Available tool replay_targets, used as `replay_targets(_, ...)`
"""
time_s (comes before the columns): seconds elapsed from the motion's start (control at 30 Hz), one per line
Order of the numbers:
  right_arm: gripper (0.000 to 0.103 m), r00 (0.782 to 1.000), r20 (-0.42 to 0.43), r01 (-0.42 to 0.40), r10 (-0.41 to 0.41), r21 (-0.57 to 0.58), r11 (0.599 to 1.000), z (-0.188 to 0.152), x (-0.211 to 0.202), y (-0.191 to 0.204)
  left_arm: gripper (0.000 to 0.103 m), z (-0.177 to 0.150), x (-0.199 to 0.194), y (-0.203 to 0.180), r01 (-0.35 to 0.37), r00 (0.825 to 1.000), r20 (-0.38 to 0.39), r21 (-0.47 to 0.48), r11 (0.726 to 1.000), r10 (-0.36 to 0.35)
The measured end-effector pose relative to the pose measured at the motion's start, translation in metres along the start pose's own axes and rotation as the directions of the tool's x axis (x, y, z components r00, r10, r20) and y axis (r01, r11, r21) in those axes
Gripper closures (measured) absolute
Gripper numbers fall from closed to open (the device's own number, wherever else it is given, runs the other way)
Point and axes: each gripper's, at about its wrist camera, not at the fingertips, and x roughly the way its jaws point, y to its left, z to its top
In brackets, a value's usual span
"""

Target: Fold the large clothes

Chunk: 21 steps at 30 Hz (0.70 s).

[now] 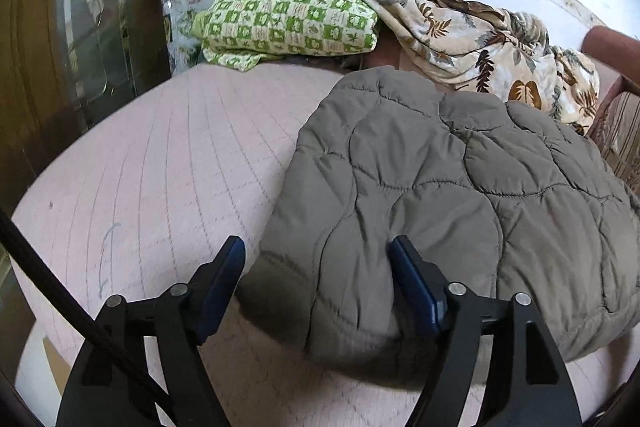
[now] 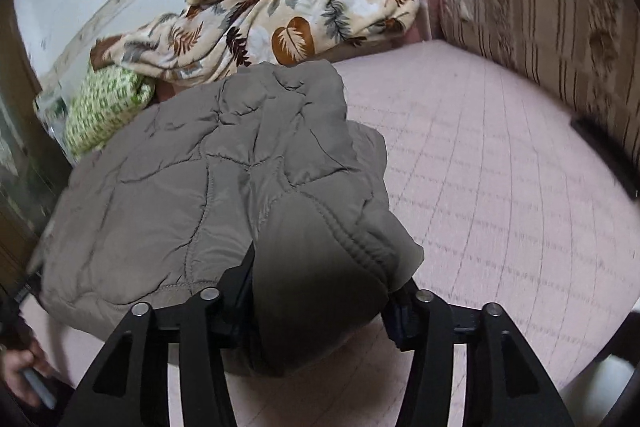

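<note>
Your left tongs (image 1: 316, 283) are standing wide open, straddling the near left edge of the grey quilted jacket (image 1: 440, 195) lying on the pink bed (image 1: 160, 167). Your right tongs (image 2: 320, 303) are gripping a bunched jacket fold at its near right corner.

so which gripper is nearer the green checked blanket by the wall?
Left, judging by its view. The left gripper straddles the grey quilted jacket's near edge on the side toward the green checked blanket. The right gripper grips the jacket's opposite corner.
</note>
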Motion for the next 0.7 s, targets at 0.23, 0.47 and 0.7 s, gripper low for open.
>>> replay_targets(0.23, 0.039, 1.0, 0.028, -0.013, 0.012, 0.035, 0.999, -0.02, -0.043, -0.01, 0.026, -0.013, -0.037, 0.006, 0.012, 1.0, 0.019, -0.006, 1.0, -0.012)
replay_targets(0.47, 0.039, 0.978, 0.194, 0.085, -0.076, -0.038, 0.996, -0.019, -0.094, 0.003, 0.026, -0.021, -0.089, 0.011, -0.055, 0.989, 0.135, -0.015, 0.998, 0.057)
replay_targets(0.7, 0.033, 0.969, 0.247, 0.062, -0.011, -0.203, 0.977, -0.002, -0.098, 0.053, 0.022, 0.005, -0.083, -0.016, -0.003, 0.989, 0.145, 0.118, 0.993, -0.015)
